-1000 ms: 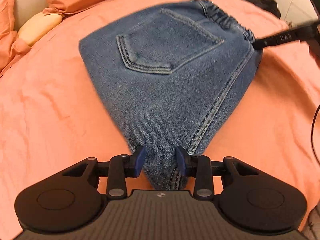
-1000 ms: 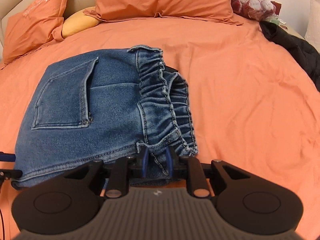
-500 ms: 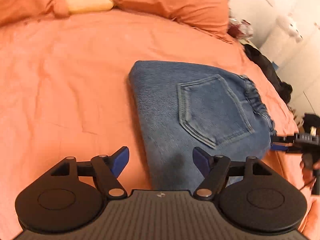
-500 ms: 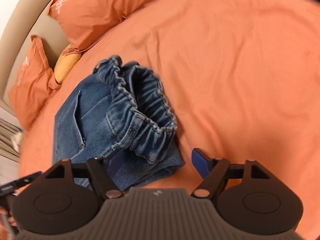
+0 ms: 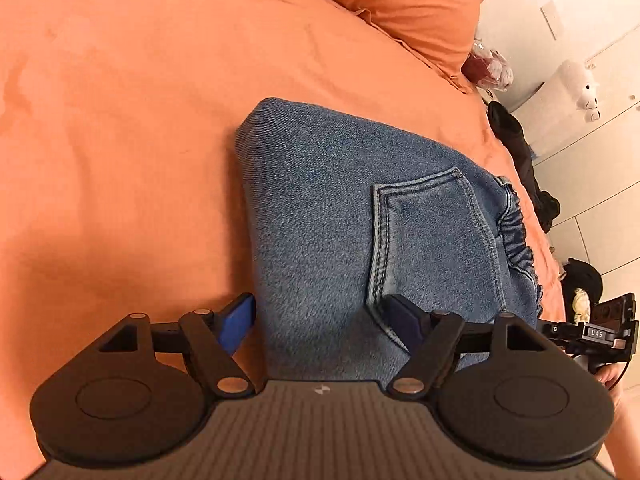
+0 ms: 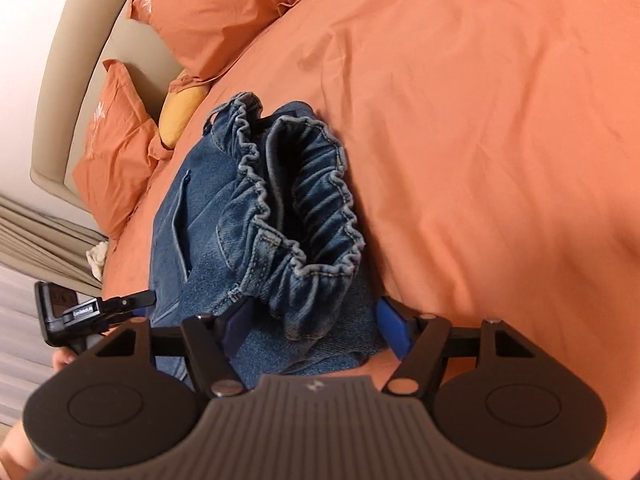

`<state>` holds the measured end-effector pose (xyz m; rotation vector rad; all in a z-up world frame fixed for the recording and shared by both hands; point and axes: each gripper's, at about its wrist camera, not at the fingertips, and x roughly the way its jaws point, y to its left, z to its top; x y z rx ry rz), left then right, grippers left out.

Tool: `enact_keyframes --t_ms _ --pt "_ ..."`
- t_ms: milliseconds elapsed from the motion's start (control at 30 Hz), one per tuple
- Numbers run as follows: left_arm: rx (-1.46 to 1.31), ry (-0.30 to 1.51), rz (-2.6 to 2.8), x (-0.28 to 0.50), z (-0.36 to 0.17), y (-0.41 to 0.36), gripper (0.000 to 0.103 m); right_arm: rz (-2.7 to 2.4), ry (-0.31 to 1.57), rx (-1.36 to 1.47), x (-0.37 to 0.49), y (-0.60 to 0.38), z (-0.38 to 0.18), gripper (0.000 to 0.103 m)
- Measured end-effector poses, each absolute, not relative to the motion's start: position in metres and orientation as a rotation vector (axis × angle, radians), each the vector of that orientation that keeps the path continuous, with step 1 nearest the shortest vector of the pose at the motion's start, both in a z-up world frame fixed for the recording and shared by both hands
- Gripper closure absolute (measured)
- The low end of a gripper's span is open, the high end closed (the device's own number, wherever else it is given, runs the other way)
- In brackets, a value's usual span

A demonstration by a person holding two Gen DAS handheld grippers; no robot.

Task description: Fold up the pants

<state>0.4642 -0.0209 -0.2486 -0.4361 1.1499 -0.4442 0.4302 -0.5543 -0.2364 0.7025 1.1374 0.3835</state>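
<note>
The pants [image 5: 360, 216] lie folded on the bed [image 5: 120, 120], near its front edge. The left gripper [image 5: 320, 320] and right gripper [image 6: 314, 324] have just been opening their jaws; both stand open, denim between them, ungripped, waistband [image 6: 304, 208] at the right one.

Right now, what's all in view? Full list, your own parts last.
jeans: 1, blue denim, folded on the bed, waistband open toward the right tool
bedspread: 1, orange, under the jeans
pillows: at least 2 orange, 1 yellow, by the headboard
dark garment: 1, black, at the bed edge
left tool: open, jaws just widened, over the jeans' near edge, nothing gripped
right tool: open, jaws just widened, astride the waistband end
</note>
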Motion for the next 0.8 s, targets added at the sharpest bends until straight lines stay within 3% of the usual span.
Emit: enact_keyframes --t_ms 267,400,667,733,800 --pt "-0.422 1.160 -0.463 0.466 -0.244 -0.018 0.016 0.371 1.093 0.768 0.420 -0.557 -0.229 0.030" --pt "-0.395 1.155 -0.472 0.464 -0.244 -0.019 0.016 0.345 1.040 0.897 0.412 -0.562 -0.229 0.007" --pt "-0.400 1.161 -0.435 0.468 -0.242 -0.026 0.015 0.240 1.123 0.832 0.430 -0.536 -0.247 0.010" --pt "-0.404 1.168 -0.437 0.469 -0.244 -0.027 0.012 0.245 1.130 0.801 0.428 -0.537 -0.245 0.020" --pt "-0.415 1.176 -0.435 0.472 -0.249 -0.029 0.008 0.257 1.124 0.776 0.428 -0.535 -0.244 0.023"
